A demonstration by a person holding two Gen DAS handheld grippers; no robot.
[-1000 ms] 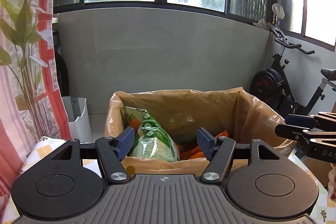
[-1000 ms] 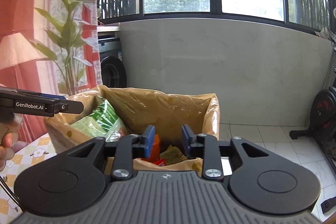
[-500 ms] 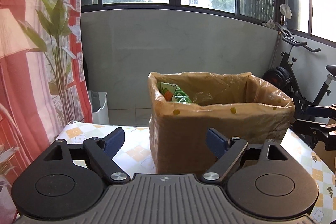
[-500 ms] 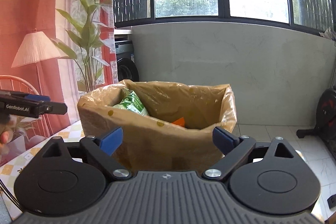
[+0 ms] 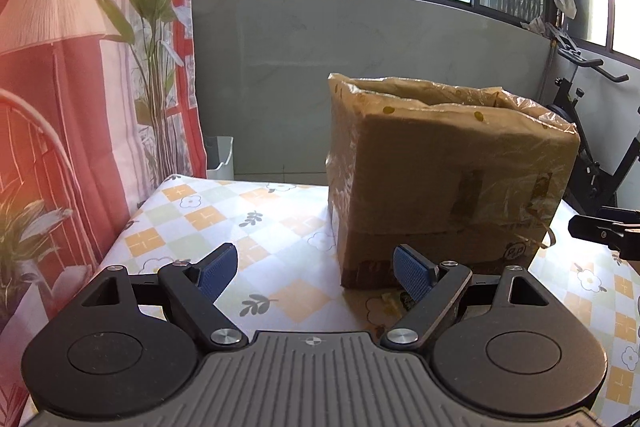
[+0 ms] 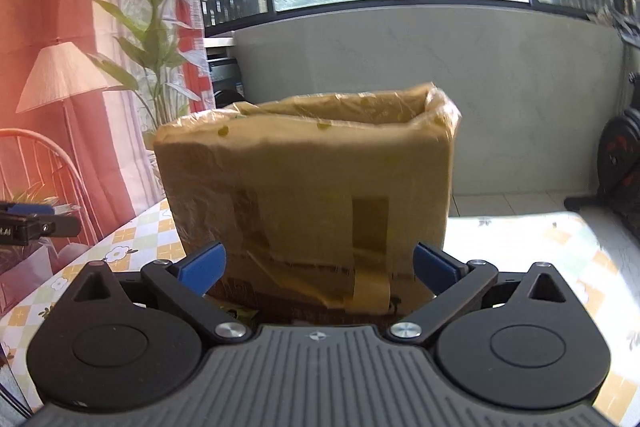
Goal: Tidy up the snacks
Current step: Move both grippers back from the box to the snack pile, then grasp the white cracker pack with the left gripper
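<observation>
A cardboard box lined with a brownish plastic bag stands on the table; in the right wrist view the box fills the middle. From this low angle its contents are hidden. My left gripper is open and empty, low over the cloth before the box's left front corner. My right gripper has its jaws opening wide, with nothing pressed between the pads; the box's taped front stands just beyond them. The right gripper's tip shows at the edge of the left wrist view, the left gripper's tip in the right wrist view.
The table wears a checked cloth with flowers. A red printed curtain hangs at the left, with a white bin on the floor behind the table. An exercise bike stands at the right by the wall.
Both grippers sank and drew back from over the box's mouth to low in front of it. Both jaws widened. The green snack bag inside went out of sight.
</observation>
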